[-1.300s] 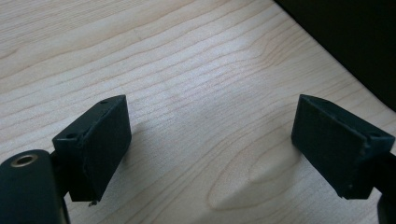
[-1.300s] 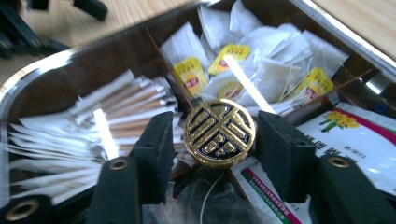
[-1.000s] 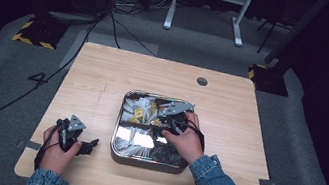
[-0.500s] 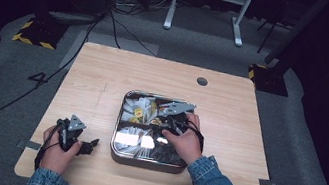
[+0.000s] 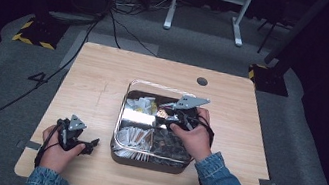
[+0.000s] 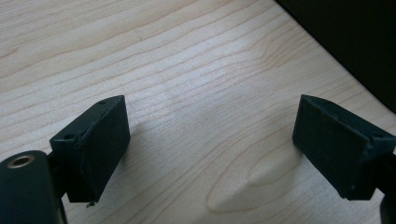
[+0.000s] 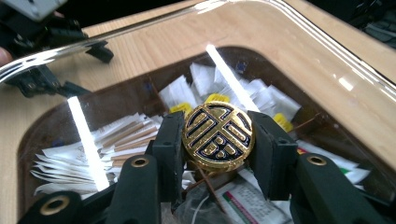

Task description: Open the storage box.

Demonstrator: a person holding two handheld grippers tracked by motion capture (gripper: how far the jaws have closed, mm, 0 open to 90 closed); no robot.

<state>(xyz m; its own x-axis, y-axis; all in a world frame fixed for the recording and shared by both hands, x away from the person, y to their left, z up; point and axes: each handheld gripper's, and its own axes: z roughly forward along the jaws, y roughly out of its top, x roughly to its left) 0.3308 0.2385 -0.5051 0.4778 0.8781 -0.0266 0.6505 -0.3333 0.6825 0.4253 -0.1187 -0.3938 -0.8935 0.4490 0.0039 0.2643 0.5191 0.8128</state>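
Right gripper (image 7: 218, 140) clamps a round gold-and-black token (image 7: 218, 136) above the metal tray (image 5: 122, 156) of packets (image 7: 116, 140); left gripper (image 6: 212, 149) rests open, empty, on the table (image 6: 196, 70).

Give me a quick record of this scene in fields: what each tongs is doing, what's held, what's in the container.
right tongs: shut on a round gold disc with a dark blue pattern, over the tray
left tongs: open, nothing between the jaws, over the light wooden table
container: shiny rectangular metal tray
contents: white paper packets, yellow-tipped pieces, thin wooden sticks
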